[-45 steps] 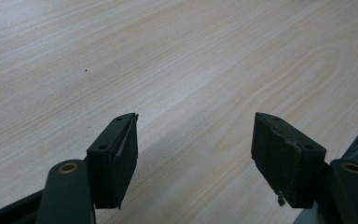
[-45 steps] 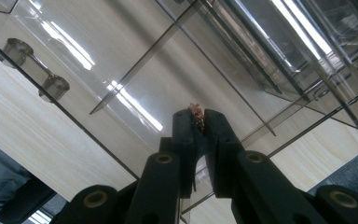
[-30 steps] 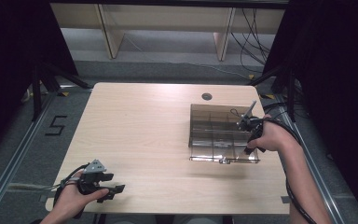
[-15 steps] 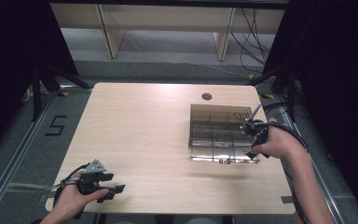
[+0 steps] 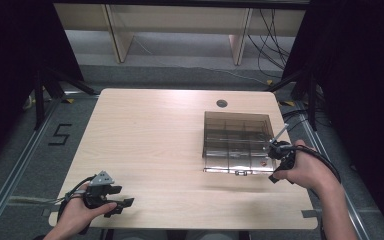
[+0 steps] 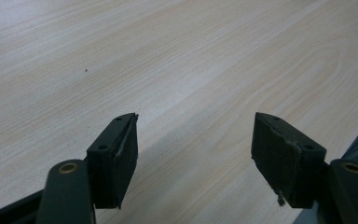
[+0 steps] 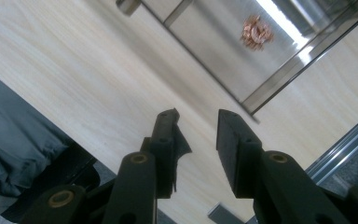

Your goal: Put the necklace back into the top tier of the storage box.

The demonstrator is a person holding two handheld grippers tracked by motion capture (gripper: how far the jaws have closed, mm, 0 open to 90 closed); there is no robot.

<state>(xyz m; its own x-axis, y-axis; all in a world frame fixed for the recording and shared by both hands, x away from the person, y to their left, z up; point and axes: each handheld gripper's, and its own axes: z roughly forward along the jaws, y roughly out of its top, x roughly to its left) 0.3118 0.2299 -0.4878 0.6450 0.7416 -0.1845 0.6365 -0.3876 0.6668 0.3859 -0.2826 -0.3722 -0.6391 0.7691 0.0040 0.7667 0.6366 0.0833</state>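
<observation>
A smoky clear compartment box (image 5: 236, 135) lies on the right half of the wooden table (image 5: 155, 140). Small copper-coloured pieces (image 5: 264, 163) sit in its near right compartment, and they show through the box (image 7: 205, 28) as a copper cluster (image 7: 257, 31). My right gripper (image 5: 276, 167) is at the box's near right corner, just outside it. Its jaws (image 7: 196, 121) have just been opening and hold nothing. My left gripper (image 5: 122, 206) rests at the table's near left edge. It is open (image 6: 193, 135) over bare wood.
A latch (image 5: 239, 172) sticks out from the box's near wall. A round cable hole (image 5: 222, 103) sits at the table's far edge. Shelving and cables stand beyond the table. The table's right edge is close to my right hand.
My right hand has drawn away from above the box's right side toward its near right corner, and its jaws stand wider. The left gripper has stayed put.
</observation>
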